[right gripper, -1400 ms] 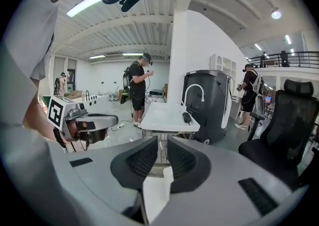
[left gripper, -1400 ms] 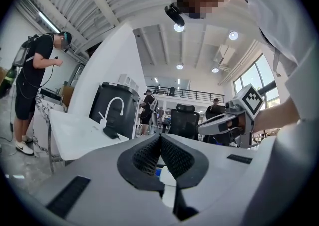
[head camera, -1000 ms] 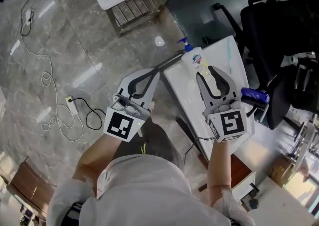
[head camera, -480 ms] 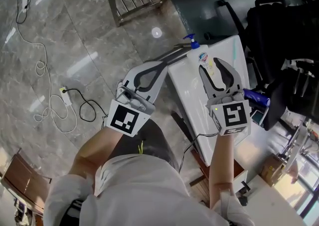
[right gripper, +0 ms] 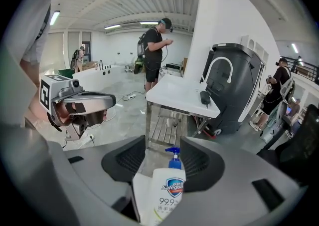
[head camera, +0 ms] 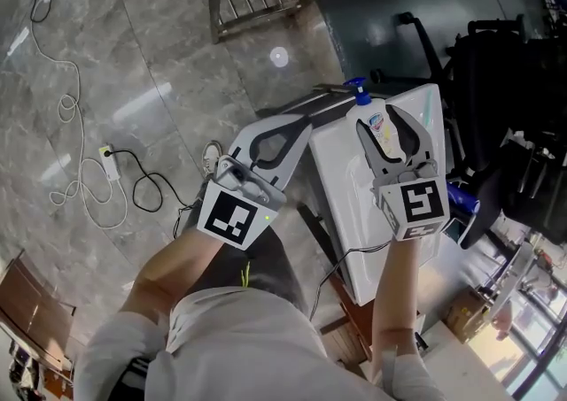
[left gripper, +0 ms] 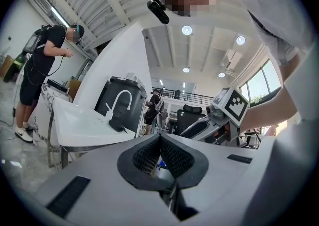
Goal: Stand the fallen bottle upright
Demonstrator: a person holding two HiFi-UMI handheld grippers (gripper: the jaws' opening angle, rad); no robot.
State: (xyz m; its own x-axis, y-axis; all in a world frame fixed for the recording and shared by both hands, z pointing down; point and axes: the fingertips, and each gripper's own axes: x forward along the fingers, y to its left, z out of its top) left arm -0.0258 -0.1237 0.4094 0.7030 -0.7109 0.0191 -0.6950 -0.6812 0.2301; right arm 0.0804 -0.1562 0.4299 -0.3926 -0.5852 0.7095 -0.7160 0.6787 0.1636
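Note:
A white soap bottle [head camera: 376, 121] with a blue pump [head camera: 357, 87] stands upright near the far edge of the white table [head camera: 350, 204]. My right gripper [head camera: 381, 118] reaches over the table, its jaws opening, one on each side of the bottle. In the right gripper view the bottle [right gripper: 167, 195] rises between the dark pads [right gripper: 127, 160], with a gap on its left side. My left gripper [head camera: 304, 119] hovers off the table's left edge over the floor. Its ribbed pads [left gripper: 149, 155] meet with nothing between them, so it is shut.
White cables [head camera: 80, 169] trail over the marble floor at left. A metal-framed stand [head camera: 266, 1] lies beyond the table. Black chairs [head camera: 505, 98] crowd the right side, and a blue object [head camera: 462, 199] lies by the table's right edge. A person [right gripper: 157, 50] stands farther back.
My right jaws have spread apart around the bottle, and the bottle has come down onto the table's far edge. Both grippers have sunk a little.

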